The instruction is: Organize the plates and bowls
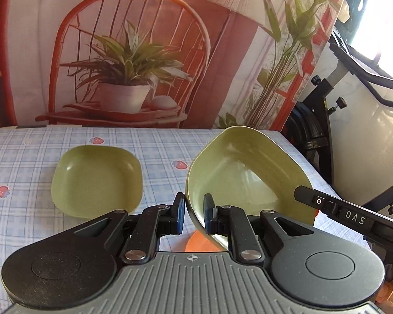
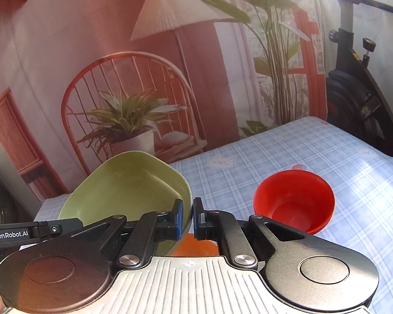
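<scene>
A green square dish [image 1: 246, 178] hangs tilted above the checked tablecloth, held from both sides. My left gripper [image 1: 194, 209] is shut on its near left rim. My right gripper [image 2: 188, 214] is shut on the opposite rim of the same dish [image 2: 125, 183]. One finger [image 1: 327, 205] of the right gripper shows at the dish's right edge in the left wrist view. A second green square dish [image 1: 97, 180] lies flat on the table to the left. A red bowl [image 2: 294, 201] stands upright on the cloth to the right. Something orange [image 2: 194, 246] lies under the held dish, mostly hidden.
The table [image 1: 26, 157] has a blue checked cloth with strawberry prints and ends at the right near an exercise bike [image 1: 327, 110]. A printed backdrop [image 1: 128, 65] of a chair and plants hangs right behind the table's far edge.
</scene>
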